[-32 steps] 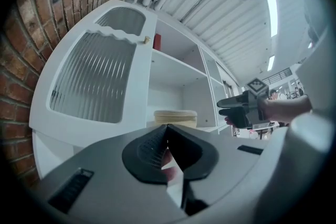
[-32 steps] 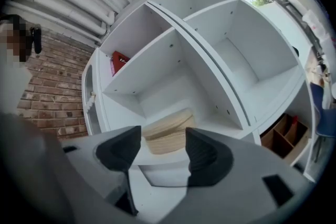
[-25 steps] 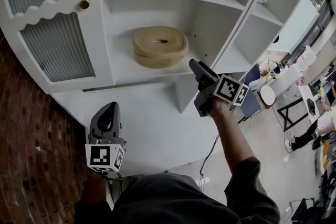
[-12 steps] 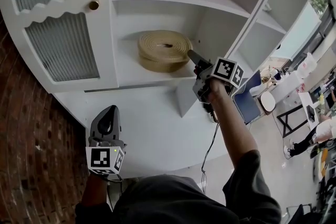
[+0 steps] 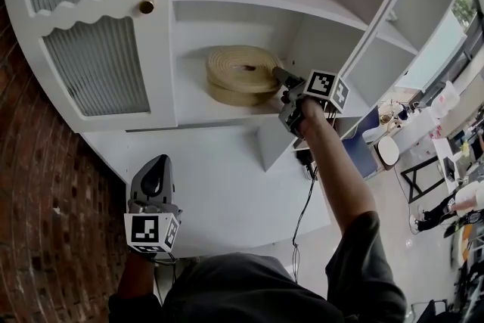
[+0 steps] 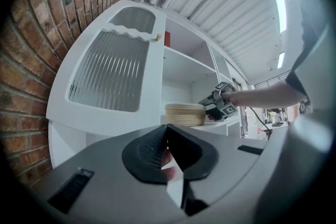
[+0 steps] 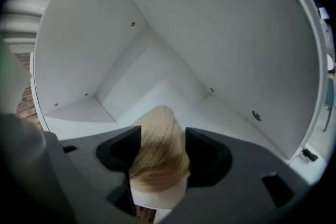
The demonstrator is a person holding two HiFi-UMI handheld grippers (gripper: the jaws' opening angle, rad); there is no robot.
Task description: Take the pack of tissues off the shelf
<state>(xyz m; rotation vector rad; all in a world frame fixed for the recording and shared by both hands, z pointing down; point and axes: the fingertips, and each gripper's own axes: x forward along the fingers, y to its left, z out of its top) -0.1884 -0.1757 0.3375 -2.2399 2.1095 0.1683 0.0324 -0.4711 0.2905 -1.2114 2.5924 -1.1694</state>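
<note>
Pack of tissues (image 5: 238,72): tan, round, woven-looking, lying flat on mid shelf (image 5: 189,100). R gripper (image 5: 278,76) is at its right edge; jaws apart, astride the edge, pads close on both sides, no squeeze evident. L gripper (image 5: 156,166) hangs low, well apart, jaws closed on nothing. Step: grasp setup. Next, est.: close jaws firmly, lift slightly, draw out clear of divider (image 5: 318,41).

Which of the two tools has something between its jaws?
The right tool, at the shelf: its jaws straddle the tan woven roll. The left tool hangs low, jaws together.
</note>
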